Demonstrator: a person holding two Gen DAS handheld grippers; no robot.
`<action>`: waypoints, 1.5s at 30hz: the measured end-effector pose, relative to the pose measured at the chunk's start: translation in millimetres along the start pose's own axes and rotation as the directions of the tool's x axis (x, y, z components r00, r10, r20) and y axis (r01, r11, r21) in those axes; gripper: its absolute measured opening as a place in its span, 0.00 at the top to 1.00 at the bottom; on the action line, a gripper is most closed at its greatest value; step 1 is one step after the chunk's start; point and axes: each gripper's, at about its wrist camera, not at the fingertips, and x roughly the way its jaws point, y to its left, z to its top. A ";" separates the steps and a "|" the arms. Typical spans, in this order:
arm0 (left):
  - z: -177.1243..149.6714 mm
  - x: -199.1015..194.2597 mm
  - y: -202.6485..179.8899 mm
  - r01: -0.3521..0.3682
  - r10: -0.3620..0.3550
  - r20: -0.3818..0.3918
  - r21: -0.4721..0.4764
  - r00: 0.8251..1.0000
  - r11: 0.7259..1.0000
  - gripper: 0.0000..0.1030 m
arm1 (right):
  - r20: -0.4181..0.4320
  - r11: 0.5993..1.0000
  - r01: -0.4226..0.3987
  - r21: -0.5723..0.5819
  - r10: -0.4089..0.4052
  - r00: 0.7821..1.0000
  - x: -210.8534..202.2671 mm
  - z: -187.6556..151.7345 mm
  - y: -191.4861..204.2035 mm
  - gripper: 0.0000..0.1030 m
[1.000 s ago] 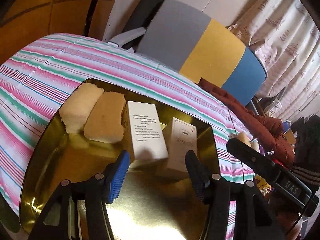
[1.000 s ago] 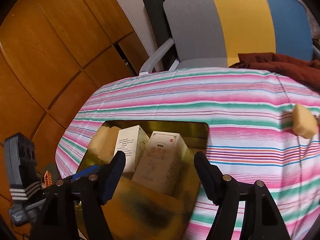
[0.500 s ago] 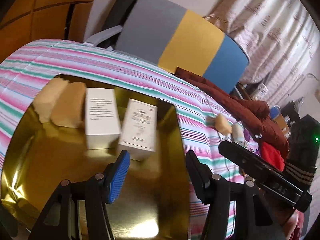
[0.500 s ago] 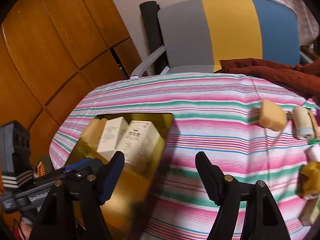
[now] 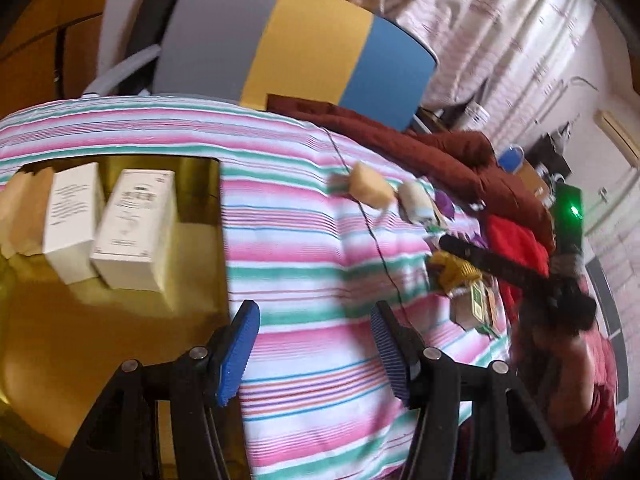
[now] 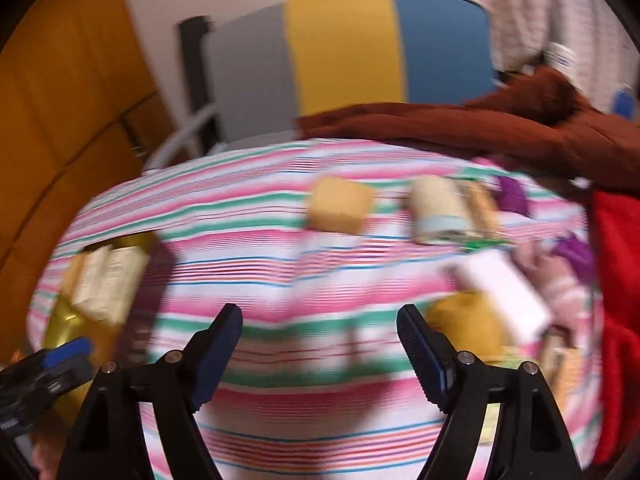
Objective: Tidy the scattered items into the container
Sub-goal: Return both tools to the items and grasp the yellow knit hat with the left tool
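Observation:
A shiny gold tray (image 5: 80, 340) sits at the left of the striped table and holds two white boxes (image 5: 132, 224) and tan sponges (image 5: 24, 208). My left gripper (image 5: 314, 332) hangs open over the cloth just right of the tray's edge, nothing between its fingers. In the blurred right wrist view my right gripper (image 6: 320, 340) is over bare cloth, its jaws opening and empty. Scattered ahead lie a yellow sponge (image 6: 340, 208), a cream roll with a pale blue band (image 6: 438, 214), a white box (image 6: 504, 296) and a yellow item (image 6: 468, 320).
A chair (image 5: 288, 48) with grey, yellow and blue back stands behind the table. A rust-brown jacket (image 5: 440, 152) and red cloth (image 5: 516, 240) lie along the far right edge. A thin black cord (image 5: 372, 236) runs across the cloth. Wooden panels (image 6: 60, 120) stand at left.
Both grippers have swung right, from over the gold tray to over the striped cloth. The right gripper's jaws have widened. The scattered items at the right have come into view.

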 end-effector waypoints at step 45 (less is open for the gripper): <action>16.4 98.9 -117.6 0.124 -0.097 -0.182 0.144 0.979 0.982 0.43 | -0.156 0.999 0.014 0.051 -0.006 0.988 52.9 14.2 -123.8 0.23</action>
